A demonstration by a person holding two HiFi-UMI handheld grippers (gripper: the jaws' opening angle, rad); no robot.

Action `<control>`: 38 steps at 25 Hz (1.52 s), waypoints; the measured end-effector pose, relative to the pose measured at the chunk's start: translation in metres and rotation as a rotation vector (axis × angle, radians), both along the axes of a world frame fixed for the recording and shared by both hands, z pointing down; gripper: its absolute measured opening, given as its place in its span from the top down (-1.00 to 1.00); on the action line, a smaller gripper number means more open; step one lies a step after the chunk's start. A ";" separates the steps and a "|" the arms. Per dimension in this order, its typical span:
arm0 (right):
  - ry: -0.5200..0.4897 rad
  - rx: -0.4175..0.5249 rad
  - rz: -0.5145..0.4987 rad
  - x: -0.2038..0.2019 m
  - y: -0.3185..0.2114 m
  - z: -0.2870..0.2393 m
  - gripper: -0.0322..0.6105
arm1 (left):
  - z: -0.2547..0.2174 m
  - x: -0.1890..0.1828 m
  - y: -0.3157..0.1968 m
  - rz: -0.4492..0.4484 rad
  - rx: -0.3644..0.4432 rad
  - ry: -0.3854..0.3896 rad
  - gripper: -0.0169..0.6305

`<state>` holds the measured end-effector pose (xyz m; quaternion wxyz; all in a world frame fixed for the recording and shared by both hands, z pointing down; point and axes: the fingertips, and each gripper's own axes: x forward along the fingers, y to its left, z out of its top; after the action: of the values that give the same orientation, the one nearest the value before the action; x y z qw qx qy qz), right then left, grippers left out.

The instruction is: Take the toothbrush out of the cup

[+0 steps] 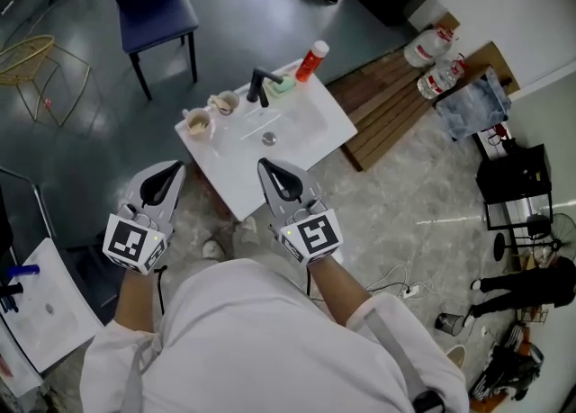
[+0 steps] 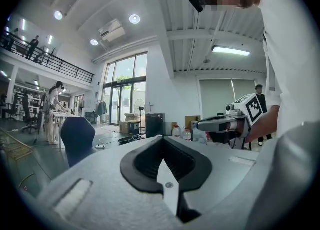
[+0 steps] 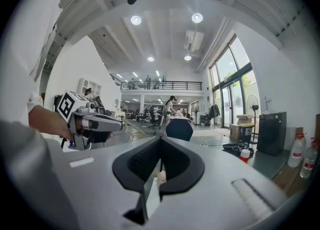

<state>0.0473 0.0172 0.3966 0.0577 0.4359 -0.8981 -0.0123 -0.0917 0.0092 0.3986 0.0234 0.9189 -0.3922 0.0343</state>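
Left gripper (image 1: 163,177) and right gripper (image 1: 272,171), each with a black-and-white square marker, are closed and empty near the sink (image 1: 315,128) and cup (image 1: 196,121).

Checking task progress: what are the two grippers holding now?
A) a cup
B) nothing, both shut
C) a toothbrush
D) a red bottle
B: both the left gripper and the right gripper are shut and empty, short of the white table where the cups stand.

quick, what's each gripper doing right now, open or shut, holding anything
left gripper: jaws shut, nothing between them.
right gripper: jaws shut, nothing between them.
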 end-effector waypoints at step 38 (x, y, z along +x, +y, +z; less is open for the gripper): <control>0.032 -0.004 -0.241 0.003 -0.119 0.032 -0.04 | 0.009 0.031 -0.083 -0.123 -0.021 -0.027 0.93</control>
<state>0.0501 -0.1014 0.4281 0.0709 0.3246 -0.9429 -0.0241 -0.0607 -0.0741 0.4080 0.0298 0.8922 -0.4479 0.0491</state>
